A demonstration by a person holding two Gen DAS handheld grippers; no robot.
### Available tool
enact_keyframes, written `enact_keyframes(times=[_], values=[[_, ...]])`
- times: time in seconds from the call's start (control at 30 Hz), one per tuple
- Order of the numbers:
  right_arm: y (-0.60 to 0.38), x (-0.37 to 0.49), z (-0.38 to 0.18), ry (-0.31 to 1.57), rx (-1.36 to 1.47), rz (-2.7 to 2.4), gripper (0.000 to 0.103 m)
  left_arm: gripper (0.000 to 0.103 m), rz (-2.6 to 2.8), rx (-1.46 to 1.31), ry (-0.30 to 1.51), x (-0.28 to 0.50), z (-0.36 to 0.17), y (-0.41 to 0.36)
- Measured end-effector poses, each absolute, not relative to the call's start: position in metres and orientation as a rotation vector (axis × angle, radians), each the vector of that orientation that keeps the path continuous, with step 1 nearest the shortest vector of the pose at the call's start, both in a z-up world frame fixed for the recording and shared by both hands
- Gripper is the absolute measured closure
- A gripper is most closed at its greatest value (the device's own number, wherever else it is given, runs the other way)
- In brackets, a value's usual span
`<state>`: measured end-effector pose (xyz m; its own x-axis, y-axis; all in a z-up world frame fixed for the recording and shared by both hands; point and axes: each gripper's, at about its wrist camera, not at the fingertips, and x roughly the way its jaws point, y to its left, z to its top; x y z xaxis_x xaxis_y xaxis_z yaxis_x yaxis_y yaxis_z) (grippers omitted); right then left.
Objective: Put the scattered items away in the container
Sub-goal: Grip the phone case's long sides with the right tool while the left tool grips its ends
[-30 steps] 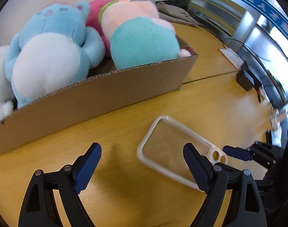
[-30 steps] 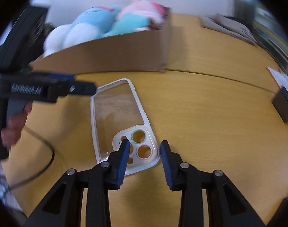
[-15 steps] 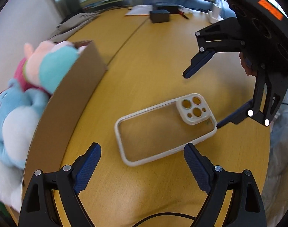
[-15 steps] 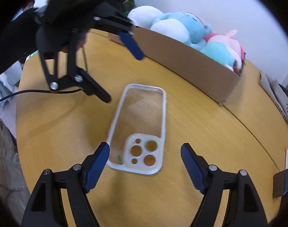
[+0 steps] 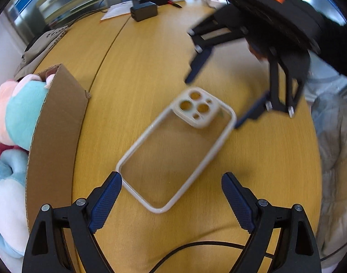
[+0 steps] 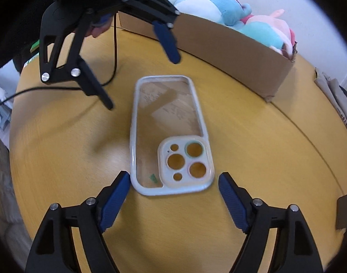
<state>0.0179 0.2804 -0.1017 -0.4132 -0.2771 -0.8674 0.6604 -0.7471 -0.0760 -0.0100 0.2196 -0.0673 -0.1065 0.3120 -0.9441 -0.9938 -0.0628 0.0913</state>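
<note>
Two grippers stand over one clear plastic phone case with a white rim (image 5: pixel 177 146), which lies flat on the round yellow wooden worktop (image 5: pixel 150 56). In the left wrist view, the left gripper (image 5: pixel 171 201) has its jaws wide open around the near end of the case, not pressing it. The brown cardboard box (image 5: pixel 55 132) with soft plush toys (image 5: pixel 18 113) is at the left. The right gripper (image 5: pixel 211 103) is at the far end.

In the right wrist view, the right gripper (image 6: pixel 173 196) has open jaws beside the camera end of the case (image 6: pixel 169 134), gripping nothing. The left gripper (image 6: pixel 142 83) hangs open at the far end. The box (image 6: pixel 230 52) is far right.
</note>
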Motion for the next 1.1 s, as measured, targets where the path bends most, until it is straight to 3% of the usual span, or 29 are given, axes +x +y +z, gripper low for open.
enact_keyframes(times=[0.23, 0.57, 0.6, 0.67, 0.73, 0.8, 0.9, 0.97, 1.0, 1.07, 1.1], values=[[0.283, 0.001, -0.094, 0.695, 1.154, -2.016, 0.024, 0.011, 1.432, -0.926, 1.075, -0.028, -0.083, 0.237], [0.273, -0.019, -0.112, 0.600, 1.171, -1.961, 0.025, 0.014, 1.361, -0.898, 1.072, -0.038, -0.093, 0.247], [0.273, -0.019, -0.112, 0.606, 1.169, -1.954, 0.026, 0.018, 1.357, -0.886, 1.073, -0.035, -0.090, 0.246], [0.270, -0.020, -0.112, 0.624, 1.162, -1.941, 0.026, 0.041, 1.350, -0.863, 1.073, -0.031, -0.083, 0.244], [0.268, -0.024, -0.103, 0.630, 1.131, -1.960, 0.026, 0.079, 1.353, -0.850, 1.068, -0.028, -0.074, 0.239], [0.267, -0.029, -0.095, 0.633, 1.101, -1.975, 0.026, 0.085, 1.382, -0.849, 1.066, -0.028, -0.066, 0.233], [0.256, -0.040, -0.084, 0.658, 1.075, -1.945, 0.026, 0.084, 1.450, -0.869, 1.056, -0.036, -0.063, 0.218], [0.247, -0.057, -0.088, 0.715, 1.090, -1.889, 0.026, 0.073, 1.501, -0.881, 1.027, -0.037, -0.063, 0.204], [0.243, -0.064, -0.091, 0.742, 1.097, -1.862, 0.026, 0.058, 1.521, -0.885, 1.009, -0.039, -0.063, 0.199], [0.231, -0.065, -0.101, 0.789, 1.109, -1.807, 0.026, 0.037, 1.531, -0.877, 0.993, -0.039, -0.062, 0.192], [0.225, -0.066, -0.105, 0.810, 1.114, -1.780, 0.026, 0.032, 1.526, -0.870, 0.991, -0.038, -0.061, 0.190]])
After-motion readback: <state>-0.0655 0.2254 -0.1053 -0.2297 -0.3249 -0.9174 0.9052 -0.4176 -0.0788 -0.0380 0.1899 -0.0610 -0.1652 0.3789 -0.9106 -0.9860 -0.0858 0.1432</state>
